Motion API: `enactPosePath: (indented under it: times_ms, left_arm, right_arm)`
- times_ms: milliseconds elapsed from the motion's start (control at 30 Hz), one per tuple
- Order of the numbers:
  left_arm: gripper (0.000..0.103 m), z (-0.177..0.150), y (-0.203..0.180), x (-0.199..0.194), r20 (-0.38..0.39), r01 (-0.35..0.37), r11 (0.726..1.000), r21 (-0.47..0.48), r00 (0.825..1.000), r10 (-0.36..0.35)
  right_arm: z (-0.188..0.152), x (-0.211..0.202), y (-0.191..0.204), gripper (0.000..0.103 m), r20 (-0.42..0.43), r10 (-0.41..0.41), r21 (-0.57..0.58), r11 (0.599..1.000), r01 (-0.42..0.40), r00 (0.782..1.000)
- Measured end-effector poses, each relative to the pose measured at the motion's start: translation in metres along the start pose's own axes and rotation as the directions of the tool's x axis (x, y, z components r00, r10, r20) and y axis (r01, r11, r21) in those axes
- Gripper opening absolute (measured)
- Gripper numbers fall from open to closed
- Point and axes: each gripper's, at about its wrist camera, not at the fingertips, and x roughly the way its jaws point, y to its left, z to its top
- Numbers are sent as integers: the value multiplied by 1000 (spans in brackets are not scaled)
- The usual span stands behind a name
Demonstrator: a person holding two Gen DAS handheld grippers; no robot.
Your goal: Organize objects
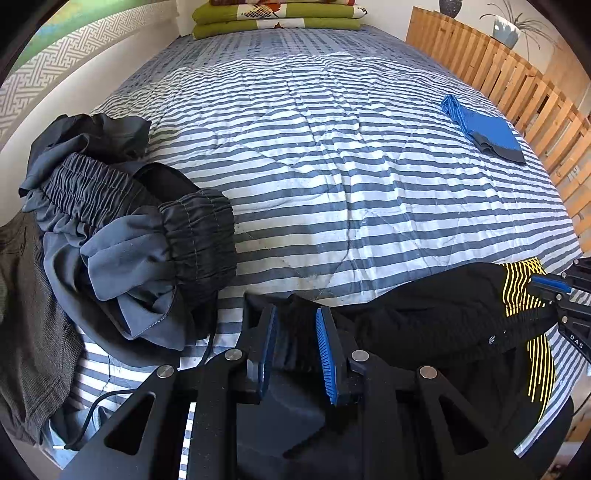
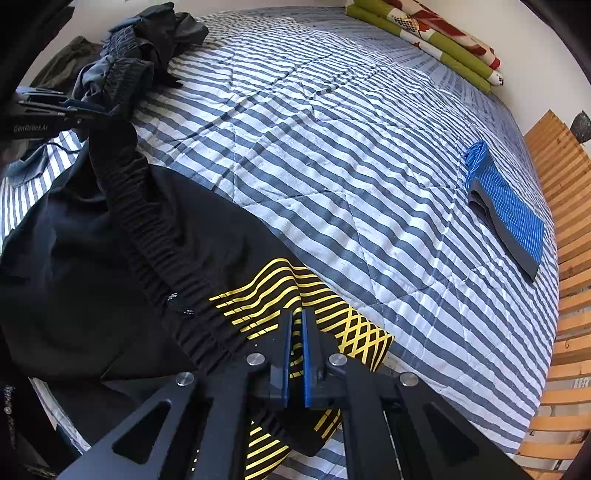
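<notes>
Black shorts (image 2: 92, 240) with yellow striped side panels (image 2: 280, 291) lie at the near edge of a blue-and-white striped quilt (image 1: 314, 147). My left gripper (image 1: 295, 314) is shut on the bunched black waistband at one end; in the right wrist view it (image 2: 74, 109) shows at the far left with the waistband pulled up to it. My right gripper (image 2: 297, 314) is shut on the yellow-striped corner of the shorts (image 1: 424, 317), with its pads almost together. In the left wrist view it (image 1: 554, 288) is at the right edge, pinching that yellow panel.
A heap of grey and dark clothes (image 1: 122, 221) sits on the bed's left side. A folded blue garment (image 1: 487, 129) lies near the right edge. Folded green blankets (image 1: 277, 18) are stacked at the head. A wooden slatted rail (image 1: 517, 85) runs along the right.
</notes>
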Motion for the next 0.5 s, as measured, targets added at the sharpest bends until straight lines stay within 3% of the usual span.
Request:
enactPosePath:
  times_ms: [300, 500]
  left_arm:
    - [23, -1, -9, -17, 39, -17, 1000, 20, 999, 16]
    - [25, -2, 2, -32, 53, -5, 1000, -9, 999, 5]
  right_arm:
    - [1, -25, -12, 3, 57, 13, 81, 997, -18, 998]
    - [4, -58, -42, 0, 144, 20, 227, 972, -53, 989]
